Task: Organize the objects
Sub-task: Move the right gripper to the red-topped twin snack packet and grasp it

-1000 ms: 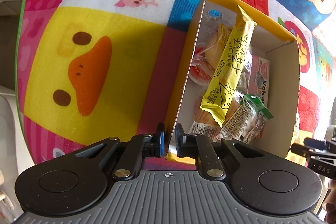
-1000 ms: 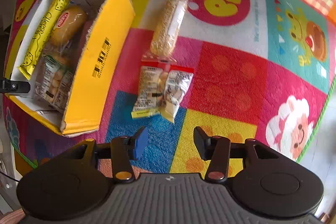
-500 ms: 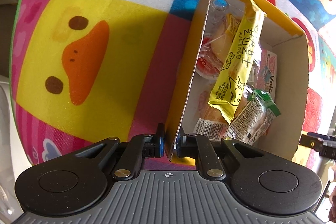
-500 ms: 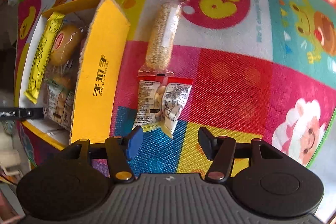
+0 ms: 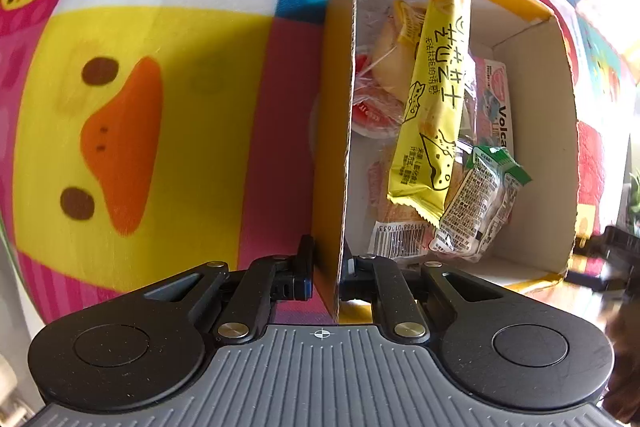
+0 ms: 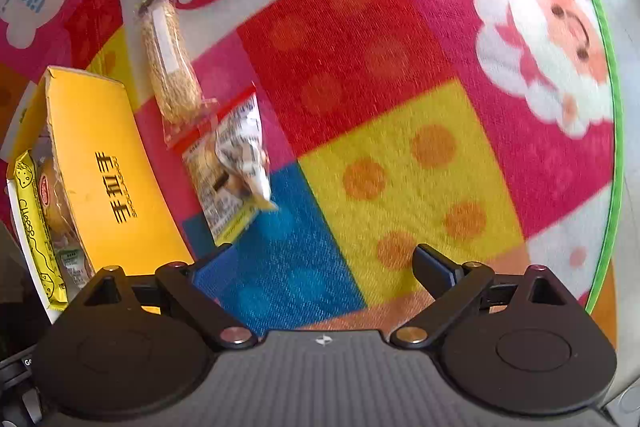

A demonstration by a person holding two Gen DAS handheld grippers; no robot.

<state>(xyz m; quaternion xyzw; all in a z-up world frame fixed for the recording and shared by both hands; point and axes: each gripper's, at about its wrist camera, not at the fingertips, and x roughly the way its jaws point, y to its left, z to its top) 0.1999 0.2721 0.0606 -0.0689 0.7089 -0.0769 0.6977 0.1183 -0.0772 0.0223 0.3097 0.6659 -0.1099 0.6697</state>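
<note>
My left gripper (image 5: 326,277) is shut on the near left wall of a yellow cardboard box (image 5: 340,131). Inside lie a long yellow cheese snack bar (image 5: 430,99), a green-topped packet (image 5: 476,211) and several other wrapped snacks. The box (image 6: 104,163) also shows at the left of the right wrist view. Beside it on the mat lie a red-topped snack packet (image 6: 236,163) and a long clear bag of grain bar (image 6: 170,63). My right gripper (image 6: 324,263) is open and empty above the mat, to the right of the packet.
A colourful cartoon play mat (image 6: 400,107) covers the surface; its green edge (image 6: 612,147) runs down the right. A big duck picture (image 5: 120,139) lies left of the box. The other gripper's tip (image 5: 612,251) shows at the right edge.
My right gripper has swung right and opened wider, so the packets and box now sit at its left. My left gripper keeps its hold on the box wall, with the box turned slightly.
</note>
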